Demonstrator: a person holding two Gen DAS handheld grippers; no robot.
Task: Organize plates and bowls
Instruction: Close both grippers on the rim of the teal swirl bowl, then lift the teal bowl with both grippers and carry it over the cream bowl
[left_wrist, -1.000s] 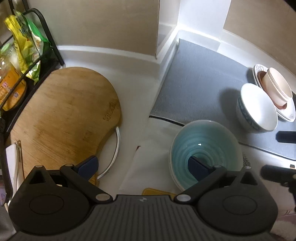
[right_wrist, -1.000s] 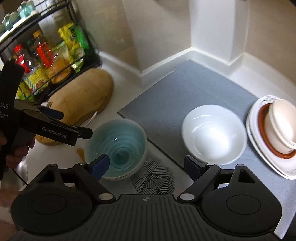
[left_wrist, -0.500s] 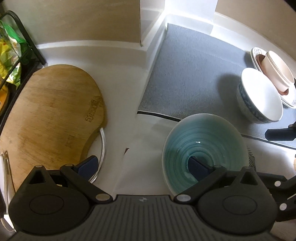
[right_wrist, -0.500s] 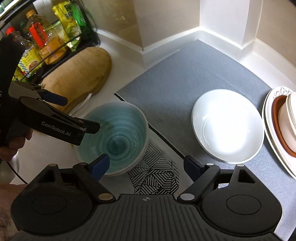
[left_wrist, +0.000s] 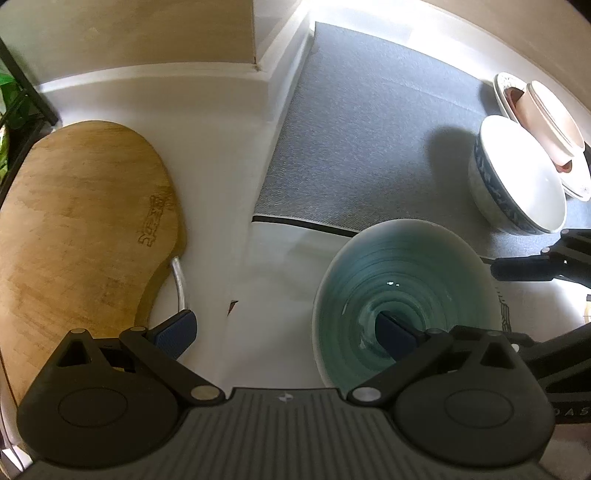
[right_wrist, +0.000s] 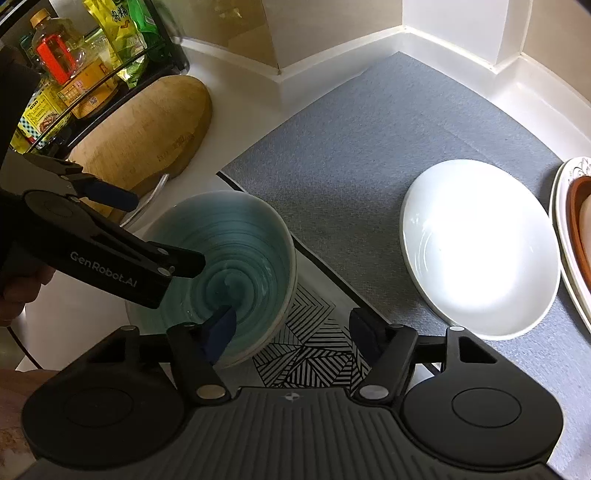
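A teal ribbed bowl (left_wrist: 406, 273) stands on the white counter by the grey mat's front corner; it also shows in the right wrist view (right_wrist: 236, 258). My left gripper (left_wrist: 284, 332) is open, its right finger inside the bowl and its left finger over the counter. My right gripper (right_wrist: 295, 332) is open, its left finger inside the bowl and its right finger outside over the patterned sheet. A white bowl (right_wrist: 476, 243) with a blue-patterned outside (left_wrist: 517, 177) stands on the mat. A stack of plates with a beige bowl (left_wrist: 546, 114) lies at the far right.
A wooden cutting board (left_wrist: 81, 221) lies on the counter at the left. A black wire rack with bottles and packets (right_wrist: 74, 74) stands behind it. A black-and-white patterned sheet (right_wrist: 314, 350) lies under the bowl's right side. The grey mat (right_wrist: 369, 140) reaches the corner walls.
Both grippers have moved closer to the teal bowl. Each now has one finger inside it. The right gripper's jaws have narrowed somewhat.
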